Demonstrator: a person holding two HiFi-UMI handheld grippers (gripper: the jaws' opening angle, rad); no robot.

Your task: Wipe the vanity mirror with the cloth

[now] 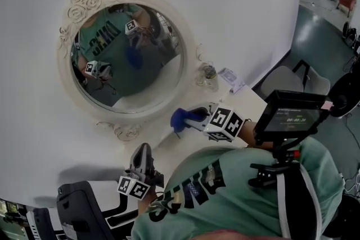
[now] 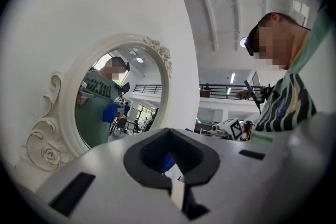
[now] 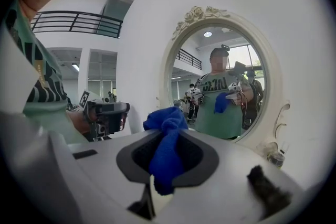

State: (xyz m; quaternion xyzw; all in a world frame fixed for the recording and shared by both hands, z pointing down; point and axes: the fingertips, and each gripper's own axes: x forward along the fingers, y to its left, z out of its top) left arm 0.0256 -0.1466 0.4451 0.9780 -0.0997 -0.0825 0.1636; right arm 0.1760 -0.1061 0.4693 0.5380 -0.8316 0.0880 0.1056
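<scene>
The oval vanity mirror (image 1: 126,56) in its ornate cream frame leans against a white wall; it also shows as the mirror (image 2: 121,97) and the mirror (image 3: 226,92) in the gripper views. My right gripper (image 1: 188,118) is shut on a blue cloth (image 1: 179,120), held below the mirror's right lower edge and apart from the glass. In the right gripper view the cloth (image 3: 165,149) bunches up out of the jaws. My left gripper (image 1: 142,150) hangs lower left, shut with nothing in it. The glass reflects both grippers and the cloth.
A small glass jar (image 1: 209,76) and a flat packet (image 1: 232,79) stand on the white table right of the mirror. A grey chair (image 1: 287,78) is beyond the table's edge. A black screen (image 1: 289,115) is mounted on my chest; a dark chair (image 1: 79,211) sits lower left.
</scene>
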